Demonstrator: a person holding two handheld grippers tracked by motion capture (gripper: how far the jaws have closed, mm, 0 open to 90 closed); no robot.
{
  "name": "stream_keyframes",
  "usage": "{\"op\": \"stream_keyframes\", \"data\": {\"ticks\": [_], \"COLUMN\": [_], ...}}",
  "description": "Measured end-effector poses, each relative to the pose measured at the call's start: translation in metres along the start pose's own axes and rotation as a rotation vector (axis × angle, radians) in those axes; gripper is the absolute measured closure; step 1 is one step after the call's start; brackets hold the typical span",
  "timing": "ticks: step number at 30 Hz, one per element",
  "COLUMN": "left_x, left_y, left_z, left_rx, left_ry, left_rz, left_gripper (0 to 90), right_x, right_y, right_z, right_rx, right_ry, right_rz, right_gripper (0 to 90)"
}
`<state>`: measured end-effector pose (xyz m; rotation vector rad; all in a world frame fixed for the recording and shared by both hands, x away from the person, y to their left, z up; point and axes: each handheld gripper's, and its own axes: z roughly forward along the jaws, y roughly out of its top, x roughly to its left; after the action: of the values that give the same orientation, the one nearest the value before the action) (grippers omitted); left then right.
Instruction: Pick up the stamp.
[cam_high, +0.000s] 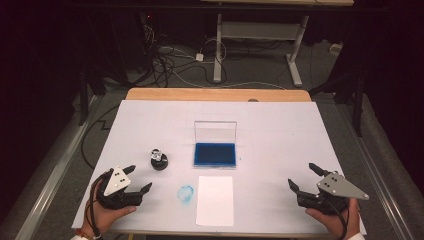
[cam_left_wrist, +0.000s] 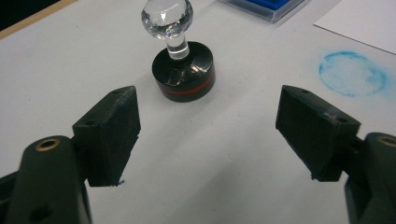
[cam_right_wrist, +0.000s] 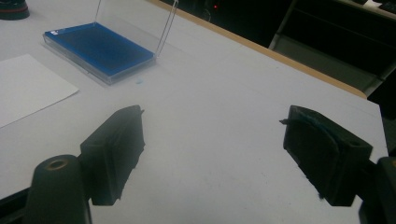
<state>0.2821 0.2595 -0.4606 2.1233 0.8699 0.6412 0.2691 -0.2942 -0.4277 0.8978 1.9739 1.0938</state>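
**Stamp waits ahead of your left gripper, both jaw pairs spread and empty**

White sheeting covers the table (cam_high: 150, 120) under the high view, with a dark room, grey floor and loose cables behind it. Your left gripper (cam_high: 138, 178) rests low at the near left, jaws apart with nothing between them; your right gripper (cam_high: 303, 176) mirrors it at the near right, equally released. Between them lies a plain white paper sheet (cam_high: 215, 200), and just left of it a round blue ink smudge (cam_high: 186, 194) marks the cover. Beyond the paper sits the blue ink pad (cam_high: 215, 154) with its clear lid standing upright, probably left that way so the stamp can reach the ink. The stamp (cam_high: 159, 159) stands upright to the left of the pad, near your left gripper but apart from it.

From the left gripper view, the stamp (cam_left_wrist: 183, 65) lies straight ahead between the two black jaws: a glossy black round base with a thin red band, a clear stem and a faceted glass-like knob. The jaws are matt, blocky and wide apart. Standing upright, the knob offers you an easy hold.

From the right gripper view, the blocky black jaws open onto bare white cover, traces of blue on one pad. The ink pad (cam_right_wrist: 100, 49) lies farther off, its felt deep blue in a transparent case.
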Motion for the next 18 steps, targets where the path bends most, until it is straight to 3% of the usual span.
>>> {"op": "stream_keyframes", "data": {"ticks": [11, 16, 18], "left_x": [0.004, 0.017, 0.019], "left_y": [0.01, 0.027, 0.034], "left_z": [-0.001, -0.005, -0.006], "left_rx": [0.043, 0.092, 0.108], "left_ry": [-0.012, -0.042, -0.031], "left_rz": [-0.013, -0.03, -0.031], "left_gripper": [21.5, 25.1, 25.0], "right_x": [0.0, 0.003, 0.003], "right_y": [-0.002, -0.003, -0.002], "right_z": [0.001, 0.001, 0.001], "right_rx": [0.02, 0.027, 0.027], "right_ry": [0.0, 0.009, 0.008], "right_rz": [0.0, -0.006, -0.011], "right_gripper": [20.6, 19.9, 20.0]}}
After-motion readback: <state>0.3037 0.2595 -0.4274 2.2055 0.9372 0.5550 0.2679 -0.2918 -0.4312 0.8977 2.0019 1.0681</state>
